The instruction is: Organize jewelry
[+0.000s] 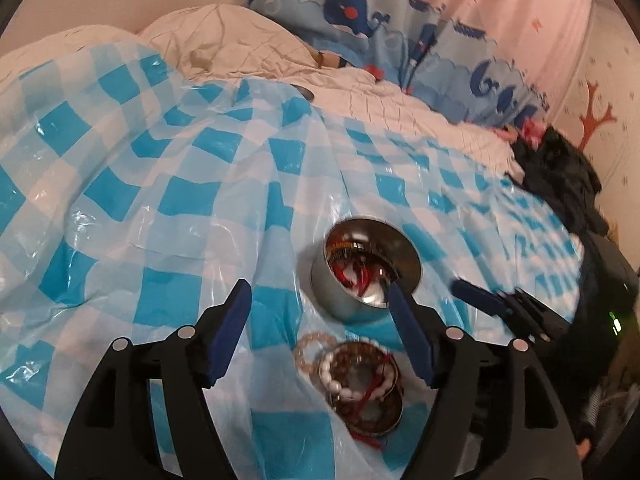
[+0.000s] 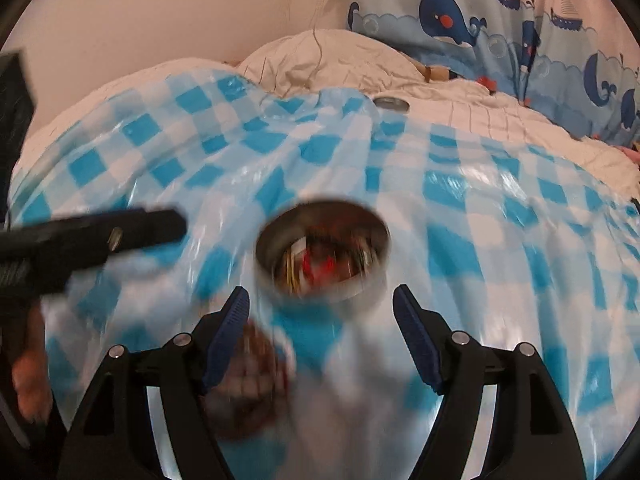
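Note:
A round metal tin (image 1: 362,268) stands on the blue-and-white checked plastic sheet, with red cord and beads inside; it also shows in the right wrist view (image 2: 324,256), blurred. In front of it a shallow metal lid (image 1: 368,400) holds white and brown bead bracelets, and a pale pink bead bracelet (image 1: 308,350) lies at its left. My left gripper (image 1: 320,332) is open above the lid, empty. My right gripper (image 2: 320,340) is open and empty just before the tin; it also shows in the left wrist view (image 1: 496,304). The left gripper's side (image 2: 92,236) shows in the right wrist view.
The checked sheet (image 1: 160,184) covers a bed with a white duvet (image 1: 240,44). Whale-print curtains (image 1: 360,8) hang behind. Another metal lid (image 2: 391,104) lies at the sheet's far edge. Dark clothing (image 1: 560,176) is piled at the right.

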A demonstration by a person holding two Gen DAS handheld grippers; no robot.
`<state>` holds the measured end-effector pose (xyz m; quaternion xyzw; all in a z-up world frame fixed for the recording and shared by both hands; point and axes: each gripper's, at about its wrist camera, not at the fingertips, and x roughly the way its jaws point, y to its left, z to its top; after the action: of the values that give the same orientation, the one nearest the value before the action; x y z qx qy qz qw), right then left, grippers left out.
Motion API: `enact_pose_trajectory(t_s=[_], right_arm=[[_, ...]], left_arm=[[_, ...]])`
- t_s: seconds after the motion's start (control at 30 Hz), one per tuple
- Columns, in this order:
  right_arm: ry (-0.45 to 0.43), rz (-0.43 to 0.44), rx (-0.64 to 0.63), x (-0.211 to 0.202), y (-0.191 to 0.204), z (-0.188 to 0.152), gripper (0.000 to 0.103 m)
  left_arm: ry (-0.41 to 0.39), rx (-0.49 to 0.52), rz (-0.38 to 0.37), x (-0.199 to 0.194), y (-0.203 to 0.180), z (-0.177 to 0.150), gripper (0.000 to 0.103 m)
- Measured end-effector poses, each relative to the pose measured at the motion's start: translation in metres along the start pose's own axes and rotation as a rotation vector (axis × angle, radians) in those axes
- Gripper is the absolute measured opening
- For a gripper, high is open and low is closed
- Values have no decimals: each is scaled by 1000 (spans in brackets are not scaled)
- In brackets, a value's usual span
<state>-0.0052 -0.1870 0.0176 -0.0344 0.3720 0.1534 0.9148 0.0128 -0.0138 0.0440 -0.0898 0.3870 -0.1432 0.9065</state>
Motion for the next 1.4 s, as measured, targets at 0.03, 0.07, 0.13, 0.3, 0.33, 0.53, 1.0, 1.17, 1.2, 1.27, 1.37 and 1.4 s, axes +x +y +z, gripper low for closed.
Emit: enact_pose_trajectory(t_s=[0.03, 0.07, 0.13, 0.3, 0.33, 0.53, 1.0, 1.17, 1.2, 1.27, 1.37, 1.4], right_arm=[[20, -1, 19, -6, -4, -14, 74], [36, 0, 36, -8, -6, -21, 75], [83, 26, 107, -15, -13, -36, 75], [51, 31, 106, -33, -4, -35, 79], [53, 41, 115, -35, -3, -34, 79], [37, 61, 114, -41, 9, -27, 81], [95, 98, 81, -19, 23, -28, 81], [129, 110, 27, -14, 33, -32, 81], [135, 110, 19, -13, 35, -33, 81], [148, 111, 4, -9, 37, -36, 81], [167, 103, -1, -3, 37, -38, 81], [163, 106, 12, -3, 35, -38, 81]], left_arm=[[0, 15, 7, -1, -2, -2, 68], [-2, 45, 23, -3, -7, -5, 68], [-9, 75, 39, -7, -12, -8, 69], [-58, 121, 69, -25, -20, -13, 76], [-63, 128, 78, -26, -21, -13, 77], [-82, 135, 93, -36, -17, -14, 77], [-85, 123, 128, -41, 1, -15, 85], [-78, 86, 143, -40, 12, -13, 88], [-75, 74, 144, -39, 15, -13, 89], [-70, 57, 144, -38, 19, -13, 89], [-61, 40, 131, -35, 23, -13, 89], [-58, 41, 124, -34, 23, -13, 89]])
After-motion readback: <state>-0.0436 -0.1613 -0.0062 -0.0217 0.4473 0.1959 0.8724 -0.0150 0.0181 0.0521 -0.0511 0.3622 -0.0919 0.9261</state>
